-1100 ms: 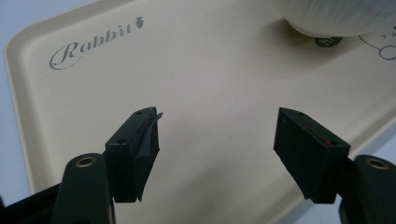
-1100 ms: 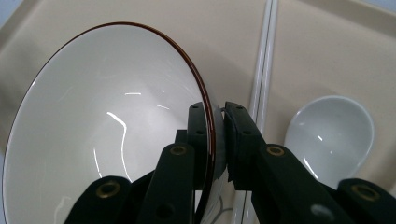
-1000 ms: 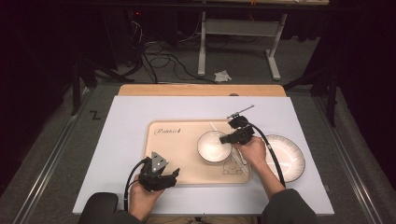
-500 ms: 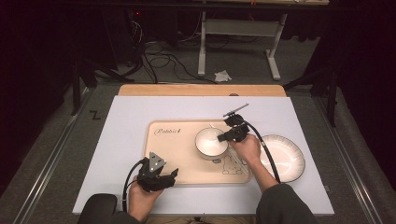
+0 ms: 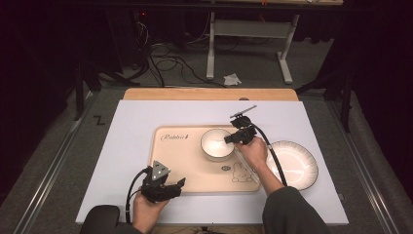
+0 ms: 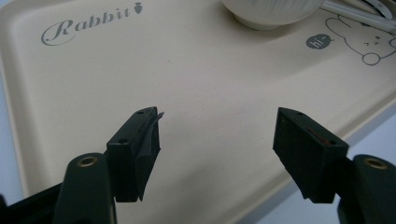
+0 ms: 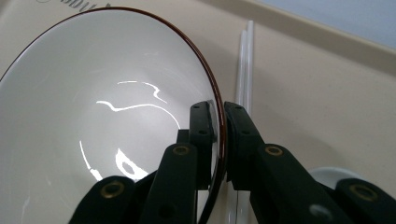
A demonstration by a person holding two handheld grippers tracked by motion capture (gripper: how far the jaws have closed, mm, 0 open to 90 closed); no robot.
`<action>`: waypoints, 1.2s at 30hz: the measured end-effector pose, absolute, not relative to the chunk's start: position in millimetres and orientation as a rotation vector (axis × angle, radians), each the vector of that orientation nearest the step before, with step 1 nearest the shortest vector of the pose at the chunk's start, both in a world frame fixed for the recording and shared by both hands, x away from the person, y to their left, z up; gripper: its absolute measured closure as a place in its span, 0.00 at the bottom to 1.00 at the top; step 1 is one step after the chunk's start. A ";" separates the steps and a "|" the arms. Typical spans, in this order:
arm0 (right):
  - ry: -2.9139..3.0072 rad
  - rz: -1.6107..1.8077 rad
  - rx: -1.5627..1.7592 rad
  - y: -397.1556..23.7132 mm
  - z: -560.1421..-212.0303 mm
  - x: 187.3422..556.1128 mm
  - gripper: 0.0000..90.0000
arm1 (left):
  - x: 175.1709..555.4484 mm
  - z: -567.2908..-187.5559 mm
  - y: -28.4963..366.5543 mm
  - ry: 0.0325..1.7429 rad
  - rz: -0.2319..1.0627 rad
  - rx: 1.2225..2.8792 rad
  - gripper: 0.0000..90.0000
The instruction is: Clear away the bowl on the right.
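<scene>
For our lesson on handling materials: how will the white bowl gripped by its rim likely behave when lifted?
The bowl looks rigid and glazed: bright glare streaks suggest a slick surface that could slip. The right gripper pinches one side of the rim only, so the bowl will probably tilt. It looks like ceramic, probably heavy for its size and breakable if dropped.
</scene>
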State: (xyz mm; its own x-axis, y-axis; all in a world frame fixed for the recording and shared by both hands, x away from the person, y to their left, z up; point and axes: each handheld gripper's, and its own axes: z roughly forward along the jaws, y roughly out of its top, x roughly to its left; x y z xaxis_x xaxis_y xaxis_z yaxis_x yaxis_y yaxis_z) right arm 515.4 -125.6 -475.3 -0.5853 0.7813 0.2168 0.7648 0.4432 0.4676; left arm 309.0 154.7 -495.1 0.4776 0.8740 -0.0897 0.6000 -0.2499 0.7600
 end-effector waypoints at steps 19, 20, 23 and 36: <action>2.587 0.812 1.412 -109.4 -475.8 534.5 0.92 | 297.2 -495.5 164.6 1.275 0.502 1.941 0.36; 2.588 0.806 1.408 -108.7 -475.6 535.7 0.92 | 296.7 -495.6 165.3 1.279 0.500 1.942 0.36; 2.580 0.803 1.399 -106.4 -475.9 538.0 0.91 | 295.1 -496.1 166.7 1.288 0.501 1.939 0.36; 2.561 0.812 1.393 -108.8 -471.3 535.9 0.78 | 295.1 -496.4 167.2 1.292 0.506 1.944 0.36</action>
